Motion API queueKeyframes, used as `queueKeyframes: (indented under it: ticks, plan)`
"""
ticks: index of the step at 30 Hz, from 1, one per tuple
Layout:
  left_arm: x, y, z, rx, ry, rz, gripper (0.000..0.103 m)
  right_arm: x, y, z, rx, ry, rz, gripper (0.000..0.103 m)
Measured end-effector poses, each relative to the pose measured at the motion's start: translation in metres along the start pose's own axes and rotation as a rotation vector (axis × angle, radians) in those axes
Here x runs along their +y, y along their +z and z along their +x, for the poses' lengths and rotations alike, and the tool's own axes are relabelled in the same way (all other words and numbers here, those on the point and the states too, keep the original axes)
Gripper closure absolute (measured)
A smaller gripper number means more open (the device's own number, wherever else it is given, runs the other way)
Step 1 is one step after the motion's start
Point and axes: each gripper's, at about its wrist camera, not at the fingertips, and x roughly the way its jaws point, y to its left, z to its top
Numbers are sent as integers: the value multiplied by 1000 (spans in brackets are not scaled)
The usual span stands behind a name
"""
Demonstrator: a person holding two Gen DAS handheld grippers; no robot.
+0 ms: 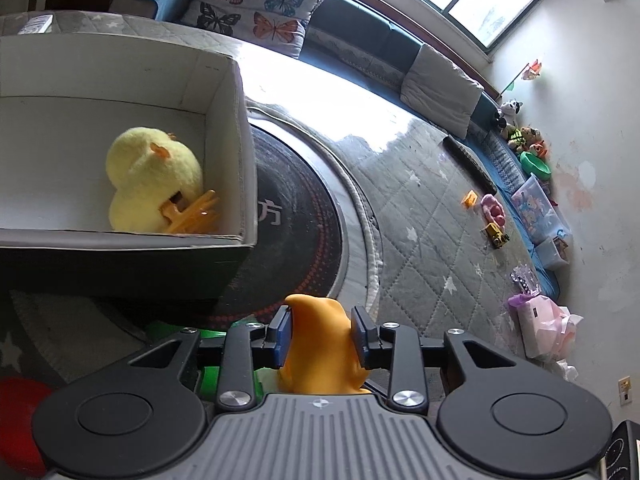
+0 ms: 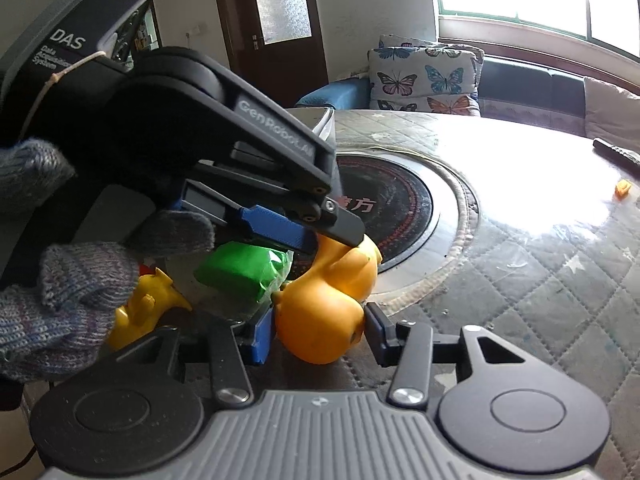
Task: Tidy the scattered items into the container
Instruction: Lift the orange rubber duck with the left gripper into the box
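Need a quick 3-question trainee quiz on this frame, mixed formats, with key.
1. True or false: a plush lies in the box.
2. What sits between the right gripper's pads? A) remote B) duck C) clip
3. Fill in: the block beside the duck is ____ in colour.

Key: 1 true; 2 B; 3 green.
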Motion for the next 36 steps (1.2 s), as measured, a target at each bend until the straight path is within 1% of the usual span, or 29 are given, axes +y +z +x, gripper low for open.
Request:
queueKeyframes:
  ticks: [3, 9, 13, 19, 22, 24, 28, 32, 36]
  plan:
    - [-1, 1, 5, 4, 9, -3, 63, -1, -1, -1, -3, 4, -3, 56]
    - [0, 6, 15, 12, 33, -20, 63, -3, -1, -2, -5, 16, -2, 56]
    - [0, 6, 23, 17, 29, -31, 63, -5, -1, -4, -6, 23, 3, 56]
    - [-2, 4, 15, -6, 17, -5, 64, -2, 0, -6, -5, 17, -8, 56]
    - [-4, 3, 4, -30, 2, -4, 64, 4, 2, -12, -21, 9, -30, 56]
    - [-5, 3, -7, -53, -10, -2, 64, 9, 4, -19, -40, 3, -53, 56]
    - [-2, 9, -35, -125, -23, -3, 64, 25, 18, -30, -86, 2, -113, 56]
    - [8, 23, -63, -217, -8, -19, 64, 42, 40, -28, -138, 28, -185, 56]
    - [28, 42, -84, -298, 22, -54, 64, 56, 68, -13, -177, 68, -258, 56]
